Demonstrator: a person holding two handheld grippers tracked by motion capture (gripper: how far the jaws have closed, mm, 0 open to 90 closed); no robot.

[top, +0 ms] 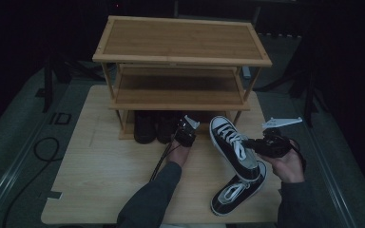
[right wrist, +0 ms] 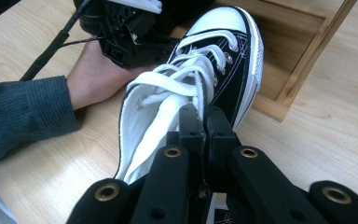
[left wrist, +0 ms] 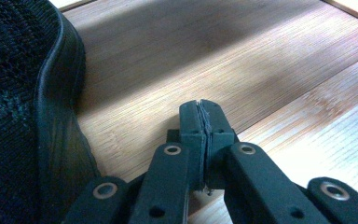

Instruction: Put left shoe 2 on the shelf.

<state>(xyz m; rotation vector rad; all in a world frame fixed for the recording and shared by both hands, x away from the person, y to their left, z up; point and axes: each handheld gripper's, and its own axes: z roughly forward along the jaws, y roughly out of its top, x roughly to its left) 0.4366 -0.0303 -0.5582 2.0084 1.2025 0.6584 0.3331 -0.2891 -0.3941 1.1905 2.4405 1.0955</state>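
Right gripper (right wrist: pixel 204 116) pinches the raised sneaker (top: pixel 232 146) by its side wall just before the wooden rack (top: pixel 180 61), probably to shelve it; left gripper (left wrist: pixel 203 116), clamped empty, rests beside the black shoes (top: pixel 154 126) under that rack

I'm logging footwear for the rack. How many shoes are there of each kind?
Black-and-white lace-up sneakers: 2, one lifted, one lying on the table.
Dark shoes on the rack's bottom shelf: 2.
Total: 4 shoes.
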